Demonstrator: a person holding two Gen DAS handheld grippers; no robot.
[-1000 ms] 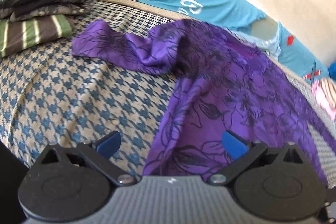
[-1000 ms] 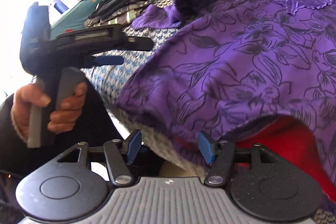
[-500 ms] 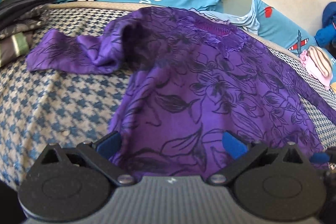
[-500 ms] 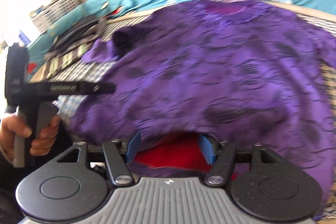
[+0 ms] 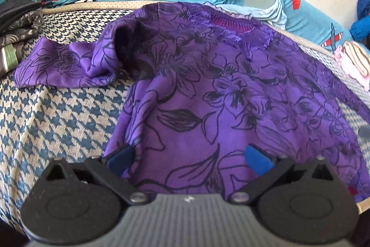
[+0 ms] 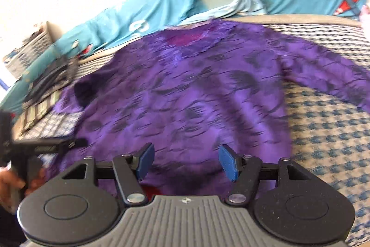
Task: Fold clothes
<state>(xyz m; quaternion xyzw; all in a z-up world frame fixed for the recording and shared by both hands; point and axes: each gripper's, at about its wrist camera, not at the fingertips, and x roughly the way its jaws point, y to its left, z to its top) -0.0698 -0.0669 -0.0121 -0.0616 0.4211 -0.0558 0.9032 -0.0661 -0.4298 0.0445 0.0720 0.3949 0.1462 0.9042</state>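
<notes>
Purple floral top [image 5: 231, 94] lies spread face-up on the bed [image 5: 53, 122], neckline toward the far edge, hem at the near edge. One sleeve is bunched toward the left edge, the other trails right; no fold visible in the body. Left tool [image 5: 187, 157] and right tool [image 6: 186, 160] both released, hovering over the hem. Folded stack [image 5: 16, 24] sits at the far-left corner.
</notes>
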